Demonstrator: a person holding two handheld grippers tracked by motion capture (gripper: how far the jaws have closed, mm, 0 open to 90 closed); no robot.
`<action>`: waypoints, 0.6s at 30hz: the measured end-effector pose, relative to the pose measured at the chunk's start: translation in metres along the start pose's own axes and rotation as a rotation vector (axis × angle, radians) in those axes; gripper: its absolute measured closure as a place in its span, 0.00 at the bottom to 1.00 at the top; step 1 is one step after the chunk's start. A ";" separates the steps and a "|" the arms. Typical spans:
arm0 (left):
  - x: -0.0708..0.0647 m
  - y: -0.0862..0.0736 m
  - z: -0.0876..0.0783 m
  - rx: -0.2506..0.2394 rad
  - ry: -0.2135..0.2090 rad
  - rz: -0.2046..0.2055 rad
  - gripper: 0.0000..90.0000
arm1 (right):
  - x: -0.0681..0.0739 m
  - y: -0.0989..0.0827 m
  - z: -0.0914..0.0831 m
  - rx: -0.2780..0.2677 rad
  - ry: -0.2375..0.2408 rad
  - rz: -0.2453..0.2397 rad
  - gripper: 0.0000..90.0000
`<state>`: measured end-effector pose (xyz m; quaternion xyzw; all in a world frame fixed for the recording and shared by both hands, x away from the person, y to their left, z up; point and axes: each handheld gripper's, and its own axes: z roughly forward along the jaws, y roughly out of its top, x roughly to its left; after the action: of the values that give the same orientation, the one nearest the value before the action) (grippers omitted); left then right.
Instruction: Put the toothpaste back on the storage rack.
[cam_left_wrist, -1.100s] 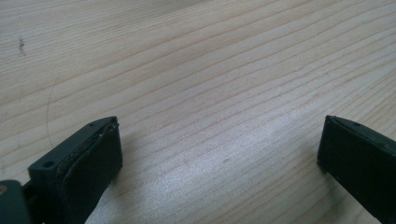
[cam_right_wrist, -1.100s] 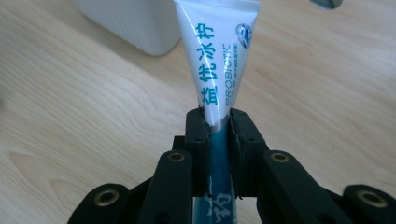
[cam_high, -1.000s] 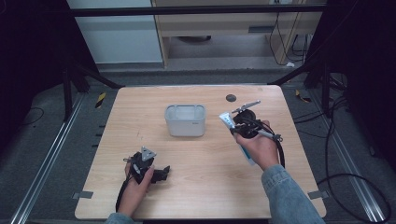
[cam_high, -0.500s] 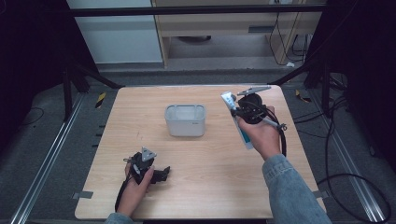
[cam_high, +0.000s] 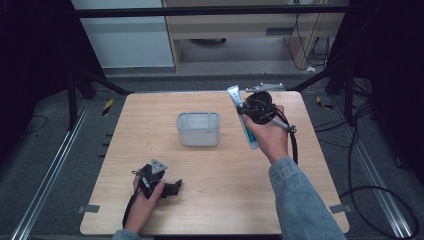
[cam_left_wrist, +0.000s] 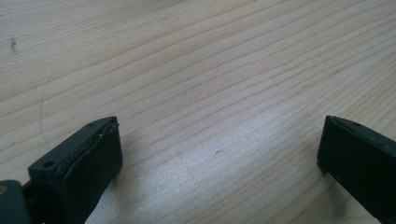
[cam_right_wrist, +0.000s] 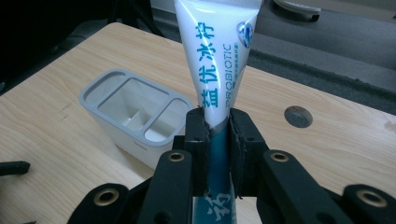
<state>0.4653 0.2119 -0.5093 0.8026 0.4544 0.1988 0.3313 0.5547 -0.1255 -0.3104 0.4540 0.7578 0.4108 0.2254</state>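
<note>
R claw (cam_right_wrist: 217, 140) is clamped on the toothpaste tube (cam_right_wrist: 215, 60) near its mid/lower body, held up beside the grey holder (cam_high: 198, 128). Tube looks light, soft, prob. slippery; grip near the stiffer cap end. L claw (cam_left_wrist: 219, 154) spread, resting on tabletop (cam_high: 225, 200).

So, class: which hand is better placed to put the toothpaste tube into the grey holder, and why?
Right. The right gripper already clamps the toothpaste tube just beside the grey holder; the left gripper rests open and empty at the table's near edge.
</note>
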 end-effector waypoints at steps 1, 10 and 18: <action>0.000 0.000 0.000 -0.001 0.000 0.000 0.00 | 0.002 0.001 0.002 0.000 0.006 0.002 0.88; -0.001 -0.002 -0.002 -0.001 -0.004 0.003 0.00 | 0.013 0.014 0.006 -0.039 0.008 0.011 0.88; -0.001 -0.002 -0.002 0.000 -0.004 0.002 0.00 | 0.019 0.022 0.007 -0.060 0.020 0.010 0.88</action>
<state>0.4617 0.2126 -0.5093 0.8036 0.4528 0.1976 0.3319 0.5616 -0.1009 -0.2953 0.4467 0.7450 0.4390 0.2296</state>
